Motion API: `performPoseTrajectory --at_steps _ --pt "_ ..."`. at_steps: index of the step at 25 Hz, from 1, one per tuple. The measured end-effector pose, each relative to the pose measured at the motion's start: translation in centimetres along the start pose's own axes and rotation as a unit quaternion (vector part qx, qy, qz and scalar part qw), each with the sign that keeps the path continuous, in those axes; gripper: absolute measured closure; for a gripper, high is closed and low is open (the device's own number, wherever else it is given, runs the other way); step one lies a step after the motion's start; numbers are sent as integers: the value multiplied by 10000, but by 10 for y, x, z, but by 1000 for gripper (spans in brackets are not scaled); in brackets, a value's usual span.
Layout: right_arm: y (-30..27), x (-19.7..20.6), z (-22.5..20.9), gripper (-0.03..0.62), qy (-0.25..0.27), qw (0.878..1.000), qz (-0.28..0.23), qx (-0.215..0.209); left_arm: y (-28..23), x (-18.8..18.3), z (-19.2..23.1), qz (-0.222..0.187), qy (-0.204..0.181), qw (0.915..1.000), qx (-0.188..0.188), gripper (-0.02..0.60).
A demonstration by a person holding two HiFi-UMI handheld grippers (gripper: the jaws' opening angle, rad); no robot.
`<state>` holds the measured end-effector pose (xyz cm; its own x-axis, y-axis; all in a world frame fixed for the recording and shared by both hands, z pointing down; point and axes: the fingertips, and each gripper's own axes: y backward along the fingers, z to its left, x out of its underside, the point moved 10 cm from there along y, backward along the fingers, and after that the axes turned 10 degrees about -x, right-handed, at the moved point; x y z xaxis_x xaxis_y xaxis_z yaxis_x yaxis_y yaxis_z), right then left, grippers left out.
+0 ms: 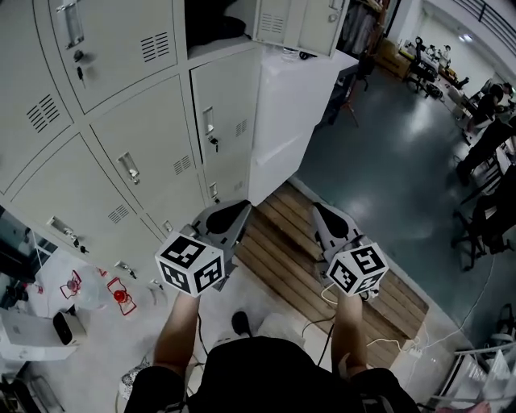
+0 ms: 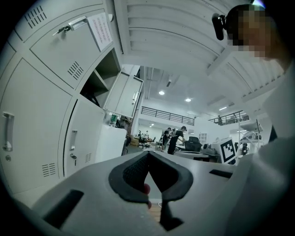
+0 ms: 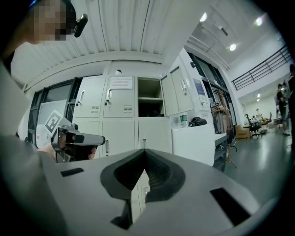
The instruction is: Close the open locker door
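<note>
The grey lockers (image 1: 121,105) fill the left of the head view. One upper locker stands open, its dark compartment (image 1: 214,28) showing and its door (image 1: 298,24) swung out to the right. In the left gripper view that door (image 2: 125,94) hangs open above and left of my jaws. The right gripper view shows the open compartment (image 3: 150,97) and its door (image 3: 174,94) straight ahead. My left gripper (image 1: 239,208) and right gripper (image 1: 322,213) are held low, side by side, well below the open door. Both are shut with nothing between the jaws.
A white cabinet (image 1: 290,105) stands against the lockers' right end, under the open door. Wooden slats (image 1: 282,250) cover the floor below me. Bags and small red items (image 1: 121,294) lie at lower left. Chairs and desks (image 1: 484,161) are at far right, with people (image 2: 175,138) in the distance.
</note>
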<state>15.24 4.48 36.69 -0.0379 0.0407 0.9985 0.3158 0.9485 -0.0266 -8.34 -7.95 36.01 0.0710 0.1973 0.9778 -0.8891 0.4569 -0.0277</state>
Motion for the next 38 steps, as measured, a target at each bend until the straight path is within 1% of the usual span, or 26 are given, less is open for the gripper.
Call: performPoseTrajectory --at_steps 6,10,13,17,23,26,31,35,38 --pt "-19 -1 -28 591 24 10000 79 44 -25 7 14 133 96 9998 69 565" --pt "-42 -6 -59 591 -30 10000 -35 -23 -44 3 31 151 55 9999 -57 565" --pt "-57 -17 -85 591 69 9999 -74 -62 -66 -7 43 128 85 9998 -130 565" --pt "-77 -41 -126 591 271 9994 -150 -126 -106 -25 52 85 187 9997 -102 565" --pt "-97 -81 -186 591 407 9982 -428 -110 -168 -50 56 30 147 9999 -74 563" --pt "-106 -104 -215 591 489 9971 -572 -113 -195 -67 54 -22 36 9999 -151 564" --pt "-124 -138 -261 591 587 9951 -769 -197 -230 -93 52 -139 -131 9997 -136 563" --pt "-141 -161 -296 591 518 9939 -959 -169 -249 -101 50 -92 -338 9992 -173 563" --pt "-152 -176 -315 591 483 9934 -998 -295 -257 -101 50 -46 -379 9990 -239 565"
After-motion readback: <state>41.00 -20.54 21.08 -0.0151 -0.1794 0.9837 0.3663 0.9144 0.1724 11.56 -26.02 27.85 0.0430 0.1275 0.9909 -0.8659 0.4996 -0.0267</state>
